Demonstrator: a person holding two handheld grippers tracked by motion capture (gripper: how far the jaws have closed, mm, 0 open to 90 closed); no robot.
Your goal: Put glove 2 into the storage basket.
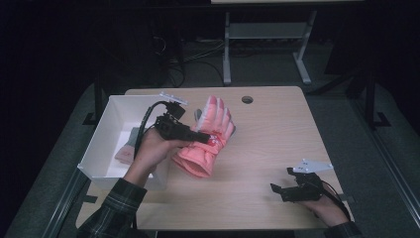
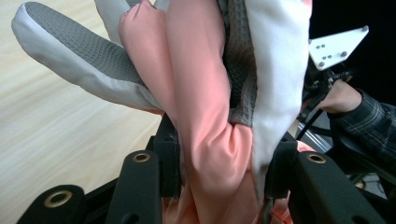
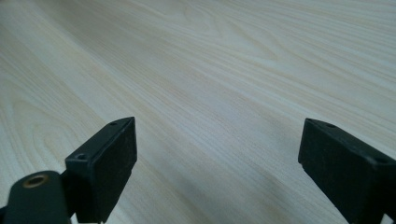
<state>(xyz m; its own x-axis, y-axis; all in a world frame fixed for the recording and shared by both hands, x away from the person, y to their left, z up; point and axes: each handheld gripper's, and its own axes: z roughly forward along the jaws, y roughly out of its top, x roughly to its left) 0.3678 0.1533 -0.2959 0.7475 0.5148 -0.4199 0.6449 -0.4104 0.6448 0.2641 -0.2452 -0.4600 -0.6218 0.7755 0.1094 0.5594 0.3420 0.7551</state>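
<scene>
My left tongs (image 1: 200,136) clamp the pink glove (image 1: 208,134) beside the white box (image 1: 111,134) at the surface's left edge; right tongs (image 1: 280,188) gape empty, well apart

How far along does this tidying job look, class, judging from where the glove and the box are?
Done: one item already lies in the white box; what it is cannot be told. In hand: the left gripper is shut on the pink glove, near the box. Left: the glove isn't in yet. The right gripper rests open.
</scene>
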